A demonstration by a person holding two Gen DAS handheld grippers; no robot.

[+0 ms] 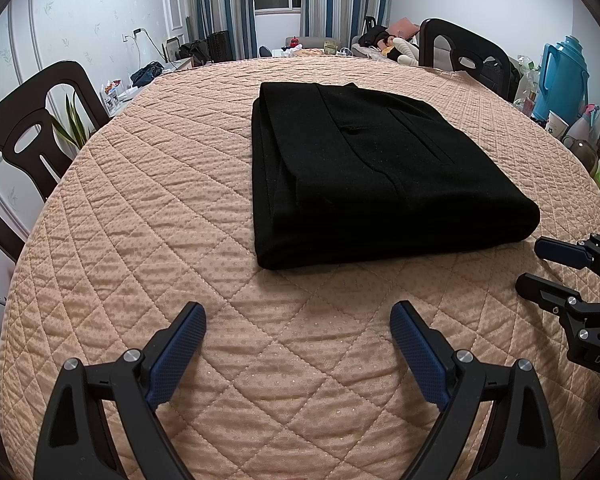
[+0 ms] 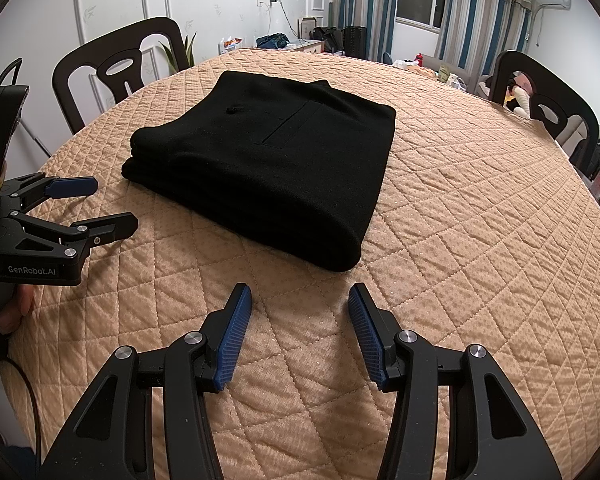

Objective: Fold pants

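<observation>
Black pants (image 1: pixel 380 176) lie folded in a thick rectangular stack on the quilted peach table cover (image 1: pixel 148 216), back pocket facing up. My left gripper (image 1: pixel 298 316) hovers open over bare cover just in front of the stack, nothing between its blue pads. At the right edge of the left wrist view the right gripper (image 1: pixel 534 266) shows, also open and empty. In the right wrist view the folded pants (image 2: pixel 268 168) sit ahead and slightly left, and my right gripper (image 2: pixel 300 294) stands open short of their near corner. The left gripper (image 2: pixel 114 204) appears at the left, held by a hand.
Dark wooden chairs stand around the round table (image 2: pixel 480 208): one chair (image 1: pixel 32 148) at the left, another chair (image 1: pixel 464 52) at the far right. A blue thermos jug (image 1: pixel 560 76) and small bottles crowd a side surface on the right. A potted plant (image 1: pixel 72 124) stands behind the left chair.
</observation>
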